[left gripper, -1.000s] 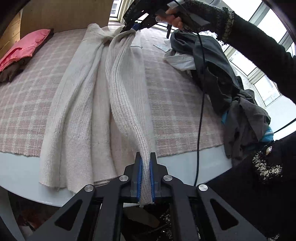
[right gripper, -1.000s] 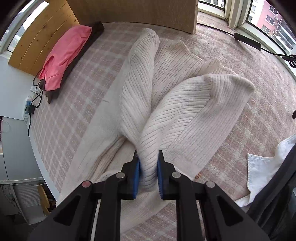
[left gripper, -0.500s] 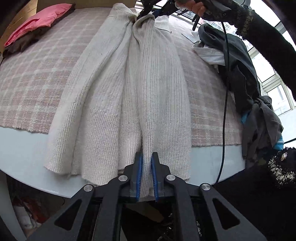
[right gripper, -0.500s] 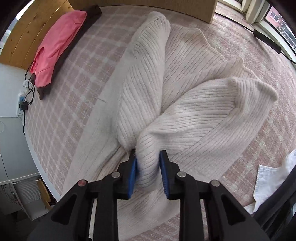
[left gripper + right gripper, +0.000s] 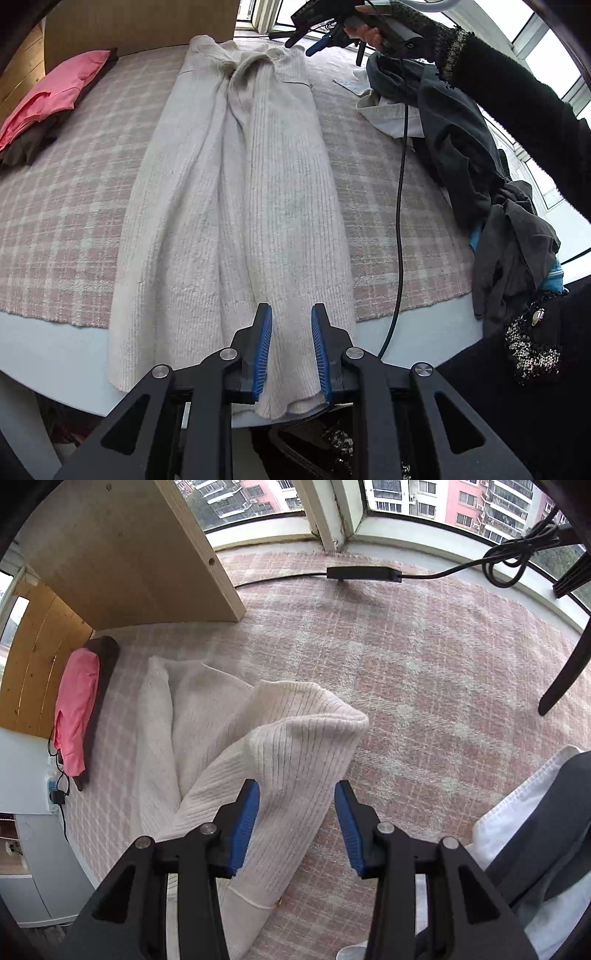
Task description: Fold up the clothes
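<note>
Currently the cream knit garment (image 5: 236, 206) lies lengthwise on the table (image 5: 55, 354), folded inward, both left gripper (image 5: 290, 350) and right gripper (image 5: 295, 823) jaws opening in release; a crosswise fold likely follows.

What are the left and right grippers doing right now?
Left gripper: fingers opening, released cream sweater hem lies between them.
Right gripper: fingers opening, sweater fold beneath, not gripped.

Left gripper (image 5: 291, 347): lower centre of frame, pointing steeply down, jaws opening, pads clear. Right gripper (image 5: 297, 823): lower centre, jaws opening wider; dark-sleeved arm (image 5: 517, 110) upper right.
</note>
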Available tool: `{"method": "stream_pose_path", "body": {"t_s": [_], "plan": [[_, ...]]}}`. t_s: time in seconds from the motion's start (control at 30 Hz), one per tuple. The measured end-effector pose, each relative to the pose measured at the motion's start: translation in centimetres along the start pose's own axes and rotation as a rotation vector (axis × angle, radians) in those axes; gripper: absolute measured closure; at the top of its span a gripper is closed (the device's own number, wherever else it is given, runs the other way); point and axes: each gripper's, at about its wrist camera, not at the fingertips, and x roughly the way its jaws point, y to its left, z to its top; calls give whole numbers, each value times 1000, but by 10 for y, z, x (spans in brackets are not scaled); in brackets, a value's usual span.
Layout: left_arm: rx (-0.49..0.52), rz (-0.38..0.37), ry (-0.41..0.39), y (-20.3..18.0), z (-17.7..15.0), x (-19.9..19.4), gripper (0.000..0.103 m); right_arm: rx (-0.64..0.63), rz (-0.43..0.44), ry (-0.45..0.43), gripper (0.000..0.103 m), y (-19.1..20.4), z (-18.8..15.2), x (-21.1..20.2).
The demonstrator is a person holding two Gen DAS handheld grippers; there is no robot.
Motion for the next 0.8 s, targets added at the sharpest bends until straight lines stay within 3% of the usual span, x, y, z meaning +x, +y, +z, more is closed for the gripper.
{"method": "stream_pose_path", "body": {"t_s": [0.07,0.1,0.13,0.23,0.33,0.43,0.53,0.57,0.63,0.7,0.77,0.8], "plan": [[9,-8,22,-1,5,12,81,-13,-49,16,64,1,-2,15],[8,2,38,2,5,20,81,-24,-76,6,82,0,-3,18],[3,5,55,4,4,25,81,-23,-111,-12,89,-3,-4,16],[-10,-19,53,7,4,25,81,-36,-207,-44,85,-12,-2,8],[-26,-25,38,11,6,15,81,-71,-226,-140,82,-1,-12,-19],[-28,17,16,16,8,2,80,-229,-90,-205,82,38,-43,-38],[-50,69,-14,28,10,-8,80,-333,35,-132,82,79,-70,-17],[-62,79,-21,33,10,-10,79,-360,41,-87,82,89,-77,-3],[-92,121,-24,45,9,-14,79,-388,-65,-6,82,95,-82,25],[-112,137,-34,56,7,-20,79,-358,-50,18,82,90,-73,13],[-122,146,-49,67,12,-28,79,-302,-2,-55,80,75,-60,-16],[-122,147,-60,73,18,-32,79,-272,23,-98,74,67,-52,-31]]}}
